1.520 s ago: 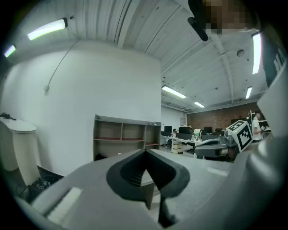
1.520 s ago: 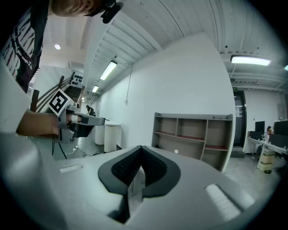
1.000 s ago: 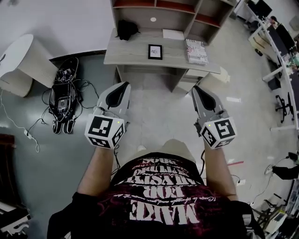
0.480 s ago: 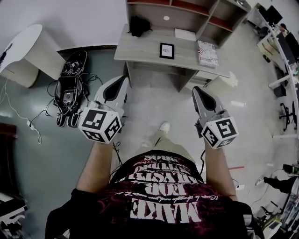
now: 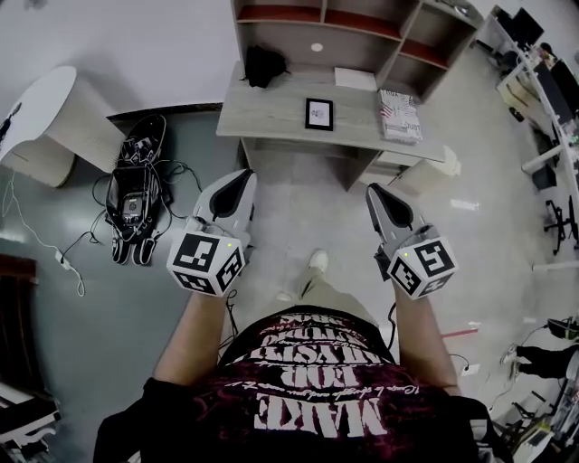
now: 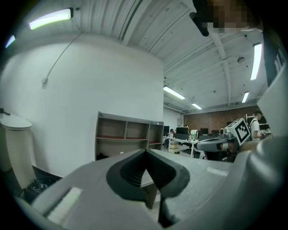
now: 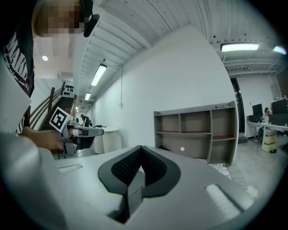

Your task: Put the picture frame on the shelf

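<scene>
A small black picture frame (image 5: 318, 114) lies on the grey desk (image 5: 271, 122), in front of the open shelf unit (image 5: 362, 23). Both grippers hang in the air well short of the desk, above the floor. My left gripper (image 5: 246, 175) is shut and holds nothing. My right gripper (image 5: 372, 190) is also shut and holds nothing. In the left gripper view the closed jaws (image 6: 145, 152) point at the shelf unit (image 6: 128, 134) and hide the frame. The right gripper view shows the closed jaws (image 7: 140, 148) below the shelf unit (image 7: 198, 130).
On the desk are a black bag (image 5: 263, 63), a white sheet (image 5: 355, 79) and a stack of magazines (image 5: 398, 116). Black gear with cables (image 5: 134, 194) lies on the floor at left, beside a white rounded cabinet (image 5: 36, 118). Office desks and chairs stand far right.
The person has stepped toward the desk and a foot now shows between the grippers. Both grippers moved along with the step and stayed shut.
</scene>
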`<state>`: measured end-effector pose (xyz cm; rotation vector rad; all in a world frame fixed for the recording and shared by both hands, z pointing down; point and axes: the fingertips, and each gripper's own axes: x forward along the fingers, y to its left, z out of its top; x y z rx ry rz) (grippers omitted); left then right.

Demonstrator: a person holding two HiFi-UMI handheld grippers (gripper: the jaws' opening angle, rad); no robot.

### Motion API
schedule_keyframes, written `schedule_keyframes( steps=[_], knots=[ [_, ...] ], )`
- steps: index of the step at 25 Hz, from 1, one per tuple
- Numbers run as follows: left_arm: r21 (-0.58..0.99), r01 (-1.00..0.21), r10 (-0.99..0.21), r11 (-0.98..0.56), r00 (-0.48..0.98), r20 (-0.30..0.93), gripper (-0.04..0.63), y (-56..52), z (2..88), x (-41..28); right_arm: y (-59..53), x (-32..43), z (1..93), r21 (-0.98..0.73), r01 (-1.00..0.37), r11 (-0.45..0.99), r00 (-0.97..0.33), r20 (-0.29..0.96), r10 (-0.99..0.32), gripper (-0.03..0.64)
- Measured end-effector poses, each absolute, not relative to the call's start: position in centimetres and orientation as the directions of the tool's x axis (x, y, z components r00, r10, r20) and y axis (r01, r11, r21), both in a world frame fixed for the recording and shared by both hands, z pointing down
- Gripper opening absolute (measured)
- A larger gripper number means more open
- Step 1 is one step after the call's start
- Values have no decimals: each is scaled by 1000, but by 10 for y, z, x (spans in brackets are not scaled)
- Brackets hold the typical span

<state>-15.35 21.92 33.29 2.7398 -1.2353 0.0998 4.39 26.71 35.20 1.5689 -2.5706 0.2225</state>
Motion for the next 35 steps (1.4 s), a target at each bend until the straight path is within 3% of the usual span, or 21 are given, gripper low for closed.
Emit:
schedule_keyframes(
  steps=[35],
  knots=[
    [51, -744, -727, -666, 663, 179, 0, 86, 342, -45, 123, 125, 350, -173, -841, 513, -536, 132, -834, 28]
  ],
)
